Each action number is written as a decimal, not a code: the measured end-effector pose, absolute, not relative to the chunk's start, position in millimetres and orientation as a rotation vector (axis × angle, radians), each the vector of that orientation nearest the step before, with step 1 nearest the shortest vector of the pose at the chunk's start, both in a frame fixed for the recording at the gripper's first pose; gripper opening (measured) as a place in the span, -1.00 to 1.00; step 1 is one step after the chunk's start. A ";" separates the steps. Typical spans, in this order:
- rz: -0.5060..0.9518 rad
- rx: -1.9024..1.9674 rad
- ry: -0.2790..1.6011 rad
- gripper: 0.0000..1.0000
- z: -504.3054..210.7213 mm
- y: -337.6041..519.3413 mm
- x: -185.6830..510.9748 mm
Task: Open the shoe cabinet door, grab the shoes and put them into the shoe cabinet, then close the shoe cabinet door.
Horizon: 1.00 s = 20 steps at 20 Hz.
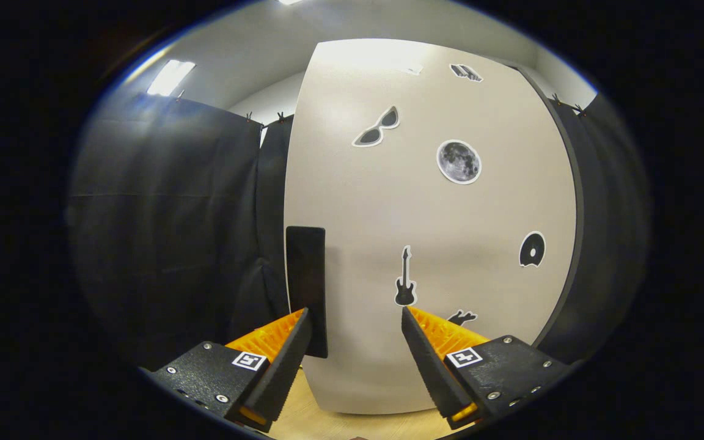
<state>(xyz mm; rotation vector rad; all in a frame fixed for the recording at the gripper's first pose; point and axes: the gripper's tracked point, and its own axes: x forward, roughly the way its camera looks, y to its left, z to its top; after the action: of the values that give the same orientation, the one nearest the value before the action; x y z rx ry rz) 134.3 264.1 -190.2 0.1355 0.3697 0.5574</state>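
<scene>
Gripper: the gripper [355, 315] faces the cabinet door head-on, its two fingers spread wide apart and grasping nothing.
Left finger: its tip [298, 327] lies over the lower end of the door's handle; whether it touches the handle cannot be told.
Right finger: its tip [412, 324] shows just below the guitar sticker, with bare door showing in the gap between the fingers.
Cabinet door: the pale beige shoe cabinet door [388, 208] stands upright and appears shut, directly ahead of the fingers and rising well above them.
Handle: a dark upright rectangular handle [307, 275] sits at the door's left edge, low on the door, just ahead of the left finger.
Stickers on the door: a guitar sticker [405, 278] low and to the right of the handle; a sunglasses sticker [377, 128] and a moon sticker [459, 162] higher up; a round disc-like sticker [531, 249] near the door's right edge; a small dark sticker [465, 72] near the door's top; another small dark one [462, 317] low down, partly hidden by the right finger.
Floor: a strip of light wood floor [321, 421] shows under the door, between the fingers.
Surroundings: black cloth [162, 244] hangs to the left of the door and a dark strip runs down the door's right side.
</scene>
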 end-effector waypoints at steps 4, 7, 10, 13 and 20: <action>0.528 0.123 0.381 0.86 -190.6 268.0 137.7; 0.511 0.090 0.362 0.86 -177.6 267.6 136.1; 0.495 0.071 0.325 0.86 -155.9 265.3 134.1; 0.457 0.045 0.307 0.87 -135.7 250.3 125.0; 0.356 -0.007 0.252 0.89 -93.6 210.8 100.0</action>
<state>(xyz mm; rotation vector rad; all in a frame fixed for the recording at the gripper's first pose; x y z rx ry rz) 100.0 210.8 -93.6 -0.0073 0.2520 0.3556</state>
